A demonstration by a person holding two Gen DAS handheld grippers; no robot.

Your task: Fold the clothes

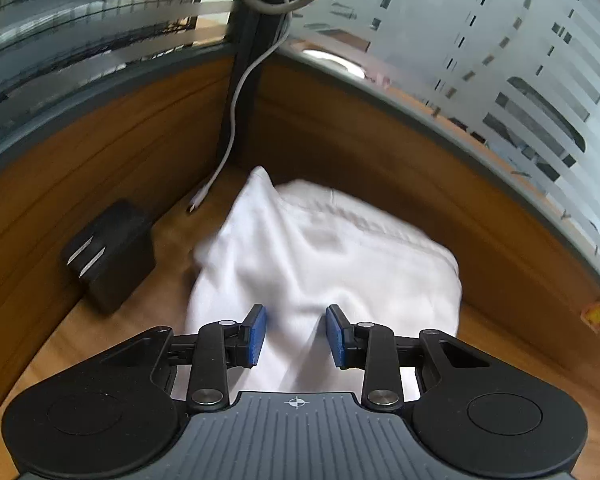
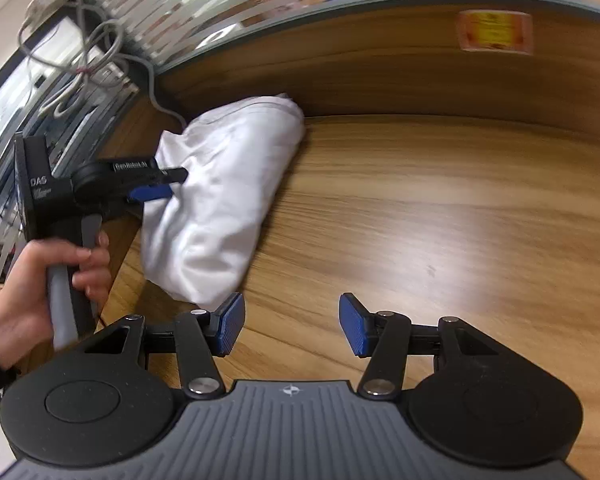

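A folded white garment (image 1: 320, 248) lies bundled on the wooden desk (image 1: 80, 332), pushed into the corner of the partition. My left gripper (image 1: 296, 336) is at its near end, blue pads pressed into a bunch of the cloth. The right wrist view shows the same garment (image 2: 228, 168) from the side, with the left gripper (image 2: 168, 184) reaching into its left flank and a hand (image 2: 40, 280) on the handle. My right gripper (image 2: 292, 328) hangs open above bare desk (image 2: 420, 220), just right of the garment's near end, with nothing between its pads.
A black plug adapter (image 1: 112, 256) lies left of the garment against the wooden partition (image 1: 100, 140). A white cable (image 1: 236, 120) dangles into the corner with its plug end on the desk. Frosted glass tops the partition. An orange sticker (image 2: 496, 32) is on the far panel.
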